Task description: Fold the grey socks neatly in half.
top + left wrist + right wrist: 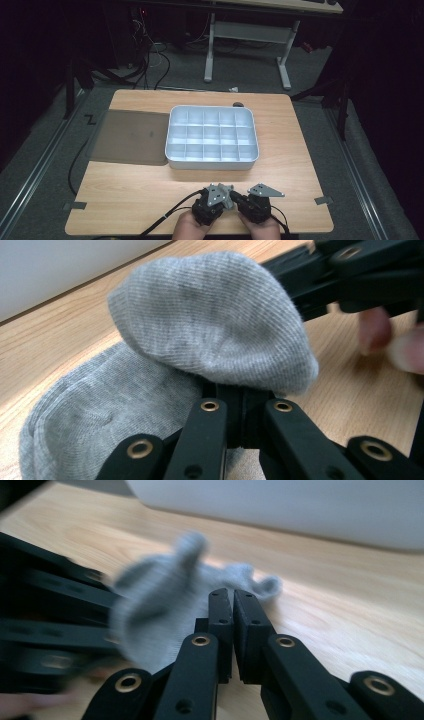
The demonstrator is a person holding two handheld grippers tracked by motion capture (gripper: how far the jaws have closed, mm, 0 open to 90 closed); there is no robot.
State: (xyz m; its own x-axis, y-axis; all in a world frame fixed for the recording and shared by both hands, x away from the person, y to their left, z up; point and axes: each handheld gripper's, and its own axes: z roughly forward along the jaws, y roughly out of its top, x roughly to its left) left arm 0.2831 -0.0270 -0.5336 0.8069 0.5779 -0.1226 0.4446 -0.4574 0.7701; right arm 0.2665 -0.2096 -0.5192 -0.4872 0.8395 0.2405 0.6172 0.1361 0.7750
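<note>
Both my claws are at the near edge of the table point(150, 200), side by side, working a grey sock point(210, 325) between them. Left claw point(243, 412): jaws look closed together with the sock's rounded end draped over and bunched just above the tips; I judge it's pinching fabric, though the fold hides the actual contact. Right claw point(233, 630): jaws nearly together, thin gap between them, sock edge just left of and behind the tips; can't tell whether any cloth is actually caught. From above, left claw point(212, 202) and right claw point(256, 202) nearly touch, with a scrap of grey between them. The step looks like folding or rolling the sock, probably ahead of dropping it in the white compartment tray point(212, 162) further up the table. To do it well: keep the left pinch firm, bite the right claw onto a definite layer before pulling, move both hands together so the fold doesn't spring open, and keep the cloth low over the wood. Hard to read: the right gripper view is motion-blurred, so the sock's outline is smeared; in the high view it is mostly under the grey plates; the left gripper view cuts off its lower end; which end is cuff or toe is unclear.
</note>
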